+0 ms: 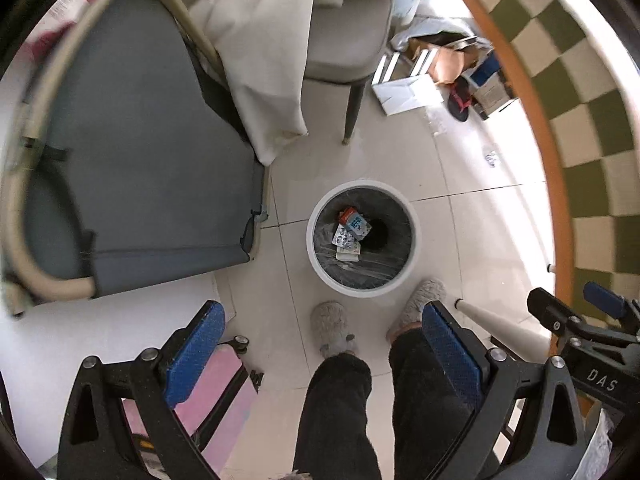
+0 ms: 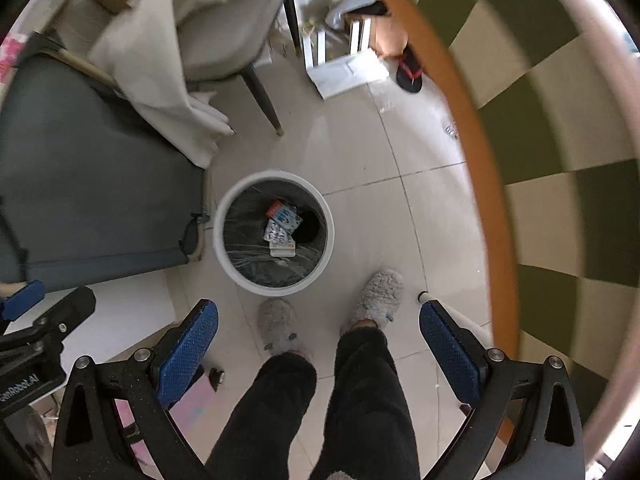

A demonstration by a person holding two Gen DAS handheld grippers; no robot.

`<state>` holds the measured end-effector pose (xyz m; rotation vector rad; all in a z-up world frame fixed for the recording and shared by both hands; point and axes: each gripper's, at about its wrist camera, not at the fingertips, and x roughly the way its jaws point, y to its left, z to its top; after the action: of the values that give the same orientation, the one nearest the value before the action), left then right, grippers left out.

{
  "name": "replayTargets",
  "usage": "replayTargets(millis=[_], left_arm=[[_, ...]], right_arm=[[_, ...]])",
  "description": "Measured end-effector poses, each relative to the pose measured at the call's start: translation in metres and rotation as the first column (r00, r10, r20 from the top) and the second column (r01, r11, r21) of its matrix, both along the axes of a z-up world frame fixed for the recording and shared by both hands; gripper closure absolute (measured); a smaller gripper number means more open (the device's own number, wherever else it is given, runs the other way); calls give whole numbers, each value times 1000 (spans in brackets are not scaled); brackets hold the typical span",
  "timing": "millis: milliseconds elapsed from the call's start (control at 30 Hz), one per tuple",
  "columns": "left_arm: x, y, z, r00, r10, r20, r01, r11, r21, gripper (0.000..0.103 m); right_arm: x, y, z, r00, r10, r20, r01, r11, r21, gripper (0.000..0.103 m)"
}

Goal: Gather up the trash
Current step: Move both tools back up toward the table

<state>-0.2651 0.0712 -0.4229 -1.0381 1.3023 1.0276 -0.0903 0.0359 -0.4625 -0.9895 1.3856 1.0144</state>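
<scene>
- The trash bin (image 1: 363, 236) stands on the tiled floor (image 1: 460, 240) just beside the grey seat cushion (image 1: 140, 152) and right in front of the person's slippers (image 1: 334, 330). I think it is put there so things can drop straight down into it.
- Inside the bin, on the dark liner, lie some small packets (image 1: 351, 230) — printed wrappers and a white card, already collected.
- Left tongs (image 1: 320, 344): the jaws stand wide apart, nothing between the blue pads. They point down at the floor, with the bin a bit ahead of them.
- Right tongs (image 2: 318, 344): same, spread wide and empty, also looking down from above, approx. side by side w/ the left ones.
- Both are held high over the person's legs — a pose that fits a release over the bin, or a pause.
- More litter probably: a small crumpled piece (image 1: 491, 158) on the floor near the table (image 1: 532, 120) edge, well apart from the bin; also boxes (image 1: 408, 90) farther back.
</scene>
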Motion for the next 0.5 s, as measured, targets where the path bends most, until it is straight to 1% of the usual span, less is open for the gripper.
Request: replayTargets(millis=[100, 233, 267, 400, 500], left_arm=[[2, -9, 35, 1000, -10, 7, 9, 1000, 14, 2], [3, -20, 80, 1000, -21, 14, 20, 999, 35, 2], [4, -22, 93, 1000, -24, 19, 23, 999, 49, 2], [13, -24, 139, 1000, -29, 8, 28, 993, 112, 2], [33, -19, 176, 998, -51, 22, 46, 980, 193, 2]], right_arm=[[2, -9, 46, 1000, -1, -11, 1, 1000, 24, 1], [6, -22, 98, 999, -9, -34, 11, 999, 52, 1], [8, -27, 114, 999, -14, -50, 17, 998, 63, 1], [19, -40, 156, 992, -52, -113, 64, 993, 102, 1], [40, -46, 182, 981, -112, -160, 133, 982, 132, 1]])
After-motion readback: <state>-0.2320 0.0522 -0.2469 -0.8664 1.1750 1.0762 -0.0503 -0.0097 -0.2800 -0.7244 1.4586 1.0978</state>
